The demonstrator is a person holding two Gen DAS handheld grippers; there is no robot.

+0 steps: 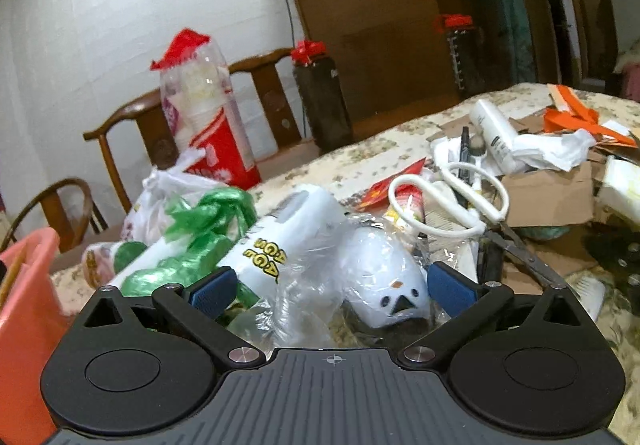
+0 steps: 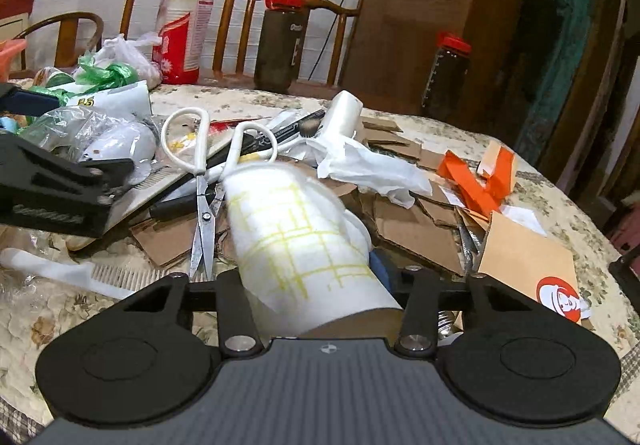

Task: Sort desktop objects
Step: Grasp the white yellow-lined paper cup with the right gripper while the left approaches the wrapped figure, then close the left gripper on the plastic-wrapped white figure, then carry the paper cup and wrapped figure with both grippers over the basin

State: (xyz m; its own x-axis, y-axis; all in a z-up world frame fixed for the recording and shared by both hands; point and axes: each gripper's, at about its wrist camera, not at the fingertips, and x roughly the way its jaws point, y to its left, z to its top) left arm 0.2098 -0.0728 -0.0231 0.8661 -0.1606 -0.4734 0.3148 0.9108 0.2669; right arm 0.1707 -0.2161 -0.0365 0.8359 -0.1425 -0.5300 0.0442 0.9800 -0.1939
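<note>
Right gripper (image 2: 312, 277) clamped on the paper roll (image 2: 296, 229), low over the cardboard scraps (image 2: 416, 233). Left gripper (image 1: 332, 291) spread around crinkly plastic wrap (image 1: 308, 277), probably untouched. Lift straight, clear of the scissors (image 2: 204, 181).

A table (image 2: 256, 101) covered with a pale floral cloth carries a heap of clutter. Torn cardboard pieces (image 2: 416, 229) lie spread over its middle, with white-handled scissors (image 2: 204, 181) resting across them and a white comb (image 2: 100, 273) flat on the cloth near the front edge. Orange paper strips (image 2: 472, 185) and a tan paper bag (image 2: 532, 265) with a red round logo lie to the right. A crumpled white tissue (image 2: 368, 165) sits on the cardboard. At the far left, green plastic bags (image 1: 208, 233) and a white bottle (image 1: 280, 241) with yellow lettering lie together.
</note>
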